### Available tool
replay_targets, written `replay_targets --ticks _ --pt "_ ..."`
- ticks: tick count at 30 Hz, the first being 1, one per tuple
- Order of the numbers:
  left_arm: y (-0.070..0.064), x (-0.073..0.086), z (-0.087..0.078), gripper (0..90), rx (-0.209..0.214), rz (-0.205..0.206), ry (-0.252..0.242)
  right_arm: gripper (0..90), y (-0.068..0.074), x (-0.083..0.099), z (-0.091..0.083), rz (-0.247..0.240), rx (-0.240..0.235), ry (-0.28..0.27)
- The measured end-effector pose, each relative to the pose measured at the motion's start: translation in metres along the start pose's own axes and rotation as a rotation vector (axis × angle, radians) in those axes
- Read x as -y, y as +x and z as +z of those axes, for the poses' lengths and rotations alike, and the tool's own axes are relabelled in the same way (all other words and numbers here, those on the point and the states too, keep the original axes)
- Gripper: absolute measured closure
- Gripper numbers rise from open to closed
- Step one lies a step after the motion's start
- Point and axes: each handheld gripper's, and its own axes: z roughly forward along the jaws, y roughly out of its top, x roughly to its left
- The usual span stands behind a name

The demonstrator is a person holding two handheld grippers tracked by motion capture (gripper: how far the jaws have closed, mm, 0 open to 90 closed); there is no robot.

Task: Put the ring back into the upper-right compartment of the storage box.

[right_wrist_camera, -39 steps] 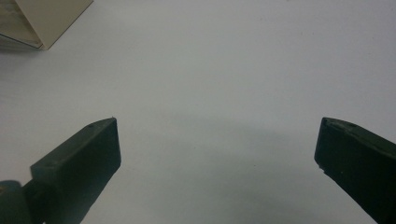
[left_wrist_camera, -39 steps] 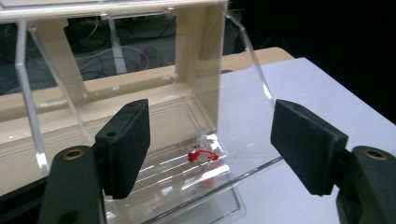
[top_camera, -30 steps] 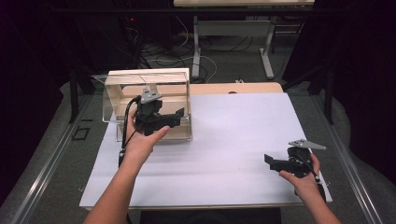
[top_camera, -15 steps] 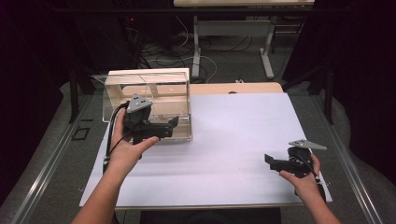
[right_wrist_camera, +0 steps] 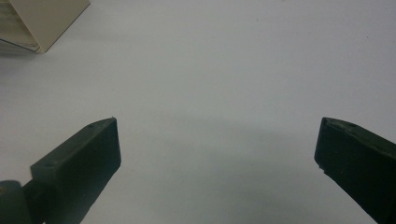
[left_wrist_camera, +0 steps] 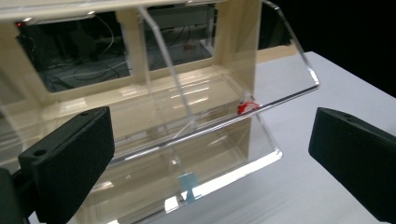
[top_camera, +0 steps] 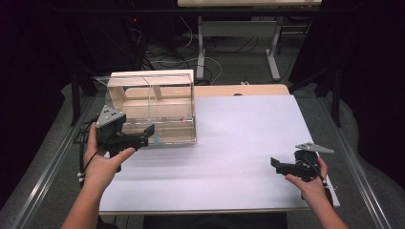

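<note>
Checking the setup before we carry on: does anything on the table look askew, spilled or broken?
Nothing stands out. The clear box sits upright at the table's back left, no spill around it. A small red piece sits at its front panel. The left claw and right claw are open, holding nothing.

Box point(top_camera: 153, 107): on the counter point(top_camera: 248, 143), back left.
Left gripper point(top_camera: 143, 136): before the box.
Right gripper point(top_camera: 279, 164): front right.
</note>
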Motion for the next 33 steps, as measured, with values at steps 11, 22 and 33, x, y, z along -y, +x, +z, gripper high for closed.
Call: replay_targets --ticks 11,22,33 --pt "0.029 0.033 -0.008 0.5 -0.038 -0.074 -0.034 0.0 0.000 0.000 0.000 0.004 0.003 0.001" --pt "0.049 0.066 -0.005 0.5 -0.046 -0.100 0.006 0.0 0.000 0.000 0.000 0.001 0.003 0.000" --pt "0.051 0.096 0.012 0.5 -0.060 -0.098 0.068 0.0 0.000 0.000 0.000 0.000 -0.002 0.006"
